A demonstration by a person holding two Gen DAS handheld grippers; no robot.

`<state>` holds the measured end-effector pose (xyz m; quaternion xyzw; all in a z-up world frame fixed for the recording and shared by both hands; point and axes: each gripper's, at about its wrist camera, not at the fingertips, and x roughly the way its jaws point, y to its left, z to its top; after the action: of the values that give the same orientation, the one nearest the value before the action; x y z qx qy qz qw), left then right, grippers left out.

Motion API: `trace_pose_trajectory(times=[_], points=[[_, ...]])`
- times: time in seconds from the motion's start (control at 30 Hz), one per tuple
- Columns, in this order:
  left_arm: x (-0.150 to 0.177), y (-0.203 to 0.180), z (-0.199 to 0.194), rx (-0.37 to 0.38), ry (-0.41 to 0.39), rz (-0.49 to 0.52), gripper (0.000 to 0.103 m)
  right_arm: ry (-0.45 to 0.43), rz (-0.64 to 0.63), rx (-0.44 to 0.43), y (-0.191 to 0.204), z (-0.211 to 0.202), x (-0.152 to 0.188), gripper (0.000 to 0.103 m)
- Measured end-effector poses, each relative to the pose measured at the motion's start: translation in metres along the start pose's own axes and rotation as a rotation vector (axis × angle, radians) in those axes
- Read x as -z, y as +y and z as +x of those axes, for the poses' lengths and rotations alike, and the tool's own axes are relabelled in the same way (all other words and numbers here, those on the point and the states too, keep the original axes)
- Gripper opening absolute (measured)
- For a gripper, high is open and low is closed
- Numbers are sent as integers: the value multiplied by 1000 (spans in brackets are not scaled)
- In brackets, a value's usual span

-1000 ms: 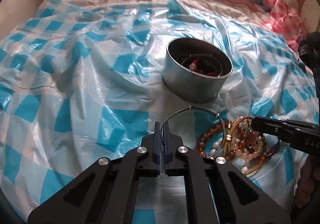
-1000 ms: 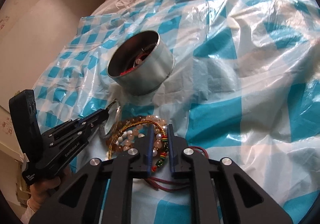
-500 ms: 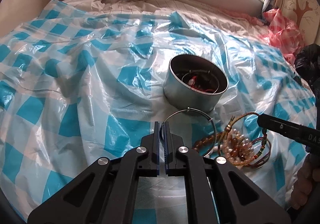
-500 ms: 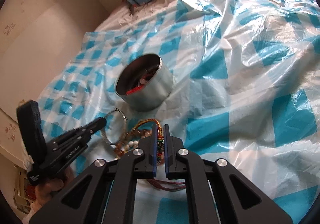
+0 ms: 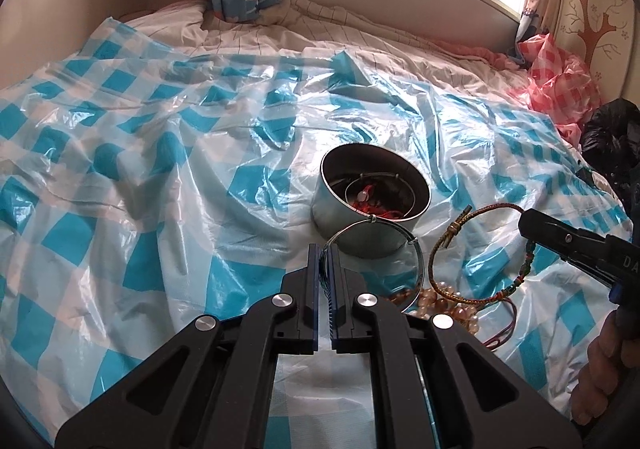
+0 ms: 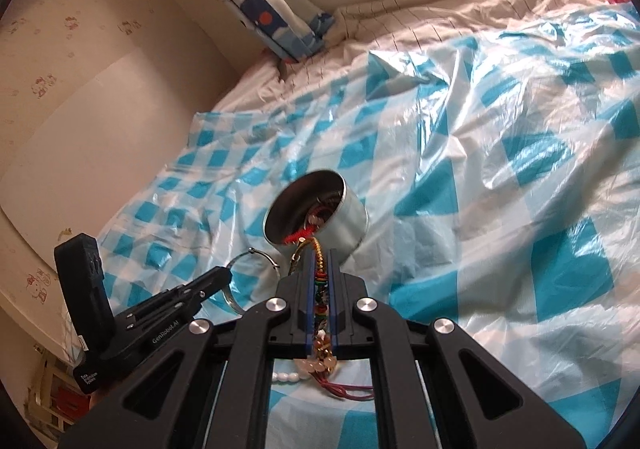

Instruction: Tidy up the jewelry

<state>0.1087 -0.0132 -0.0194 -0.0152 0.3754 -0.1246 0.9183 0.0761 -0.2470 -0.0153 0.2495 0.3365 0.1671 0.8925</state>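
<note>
So I had both sets of fingers clamped: left gripper (image 5: 325, 263) on the silver bangle (image 5: 378, 245), right gripper (image 6: 319, 281) on the braided bracelet (image 5: 480, 253), both lifted near the tin (image 5: 372, 205). Next I'd guess: untangle, then drop them in.

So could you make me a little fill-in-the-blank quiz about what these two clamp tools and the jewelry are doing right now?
1. The left gripper is shut on a thin ____ bangle.
2. The right gripper is shut on a braided cord bracelet of many ____.
3. The round metal tin stands on a plastic sheet checked white and ____.
4. The tin already holds some ____ cord.

Missing words: silver; colours; blue; red
</note>
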Motion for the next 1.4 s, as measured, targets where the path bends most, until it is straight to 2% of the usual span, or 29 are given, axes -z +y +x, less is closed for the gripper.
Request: trace_pose_trajectory(times=[0.43,0.77,1.4], points=[[-14,7,-9,10,-56,-50,3,-104,-3,-34,14,-16,-9,6],[-30,3,-7,19,-90,-55,3,-173,55,-73,8,-25,-23,6],[-39,-7,5,24,-89,-35,3,-186,76,-137,12,-20,-36,6]])
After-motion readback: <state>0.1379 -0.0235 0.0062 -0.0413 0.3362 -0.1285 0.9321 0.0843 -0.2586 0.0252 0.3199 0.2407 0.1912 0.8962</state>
